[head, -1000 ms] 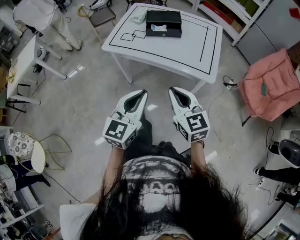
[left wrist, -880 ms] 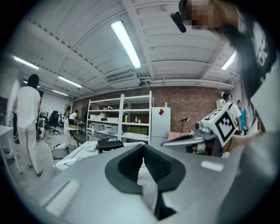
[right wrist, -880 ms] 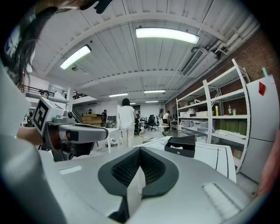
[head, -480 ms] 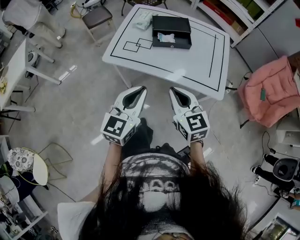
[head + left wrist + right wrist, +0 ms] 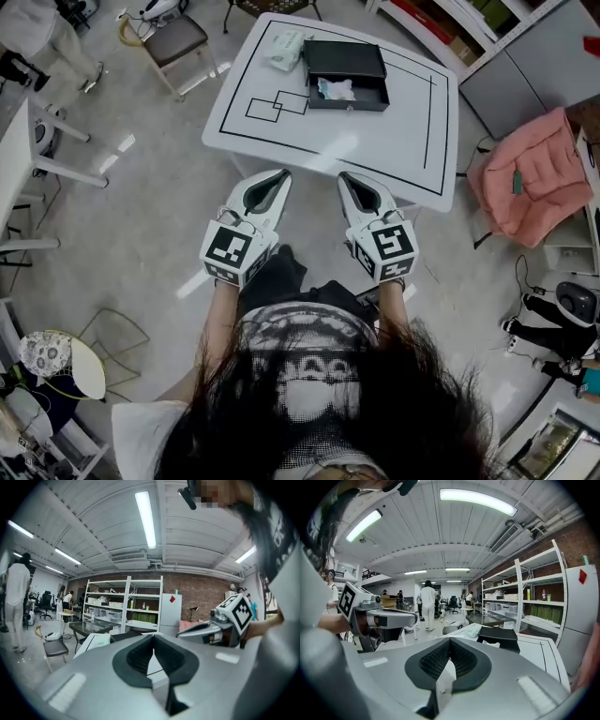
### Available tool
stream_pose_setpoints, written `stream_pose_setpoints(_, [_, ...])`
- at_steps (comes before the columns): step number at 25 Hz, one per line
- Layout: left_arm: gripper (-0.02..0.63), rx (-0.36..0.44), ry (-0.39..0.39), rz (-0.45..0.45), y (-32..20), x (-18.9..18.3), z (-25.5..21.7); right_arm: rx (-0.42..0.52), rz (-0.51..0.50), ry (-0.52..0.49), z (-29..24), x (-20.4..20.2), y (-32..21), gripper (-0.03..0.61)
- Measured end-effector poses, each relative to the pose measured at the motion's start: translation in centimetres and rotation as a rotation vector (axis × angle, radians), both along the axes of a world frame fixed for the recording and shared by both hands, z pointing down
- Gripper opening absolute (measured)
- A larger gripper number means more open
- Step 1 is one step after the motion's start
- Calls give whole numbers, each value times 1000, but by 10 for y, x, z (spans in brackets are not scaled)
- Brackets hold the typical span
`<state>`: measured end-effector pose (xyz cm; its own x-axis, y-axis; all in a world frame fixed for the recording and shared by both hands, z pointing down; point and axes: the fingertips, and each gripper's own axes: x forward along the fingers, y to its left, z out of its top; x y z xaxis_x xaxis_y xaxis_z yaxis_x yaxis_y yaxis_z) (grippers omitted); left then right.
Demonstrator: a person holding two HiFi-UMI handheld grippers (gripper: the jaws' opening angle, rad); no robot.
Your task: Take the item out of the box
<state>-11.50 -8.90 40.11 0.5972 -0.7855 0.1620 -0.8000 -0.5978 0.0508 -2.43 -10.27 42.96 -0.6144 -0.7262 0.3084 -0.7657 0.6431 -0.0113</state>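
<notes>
While left gripper [image 5: 281, 175] and right gripper [image 5: 343, 177] hang clenched, empty, side by side, box [image 5: 345, 62] sits well ahead on table [image 5: 375, 141], item [image 5: 336, 90] inside (white packet, blurred). Risk: arriving with jaws unopened could shove item deeper.

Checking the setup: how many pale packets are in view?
2. One packet lies in the black box; the other packet on the white table, left of the box. The box may hide more.
</notes>
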Motion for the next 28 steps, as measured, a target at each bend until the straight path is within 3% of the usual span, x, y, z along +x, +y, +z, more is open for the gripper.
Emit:
stream_pose_setpoints(6, [0, -9, 7, 40, -22, -18, 5, -12, 35, 24, 3, -17, -15, -3])
stream_pose_setpoints(16, [0, -33, 46, 108, -41, -10, 10, -45, 64, 68, 11, -16, -33, -3])
stream_pose_setpoints(28, [0, -47, 6, 76, -85, -8, 19, -58, 41, 121, 39, 4, -120, -3])
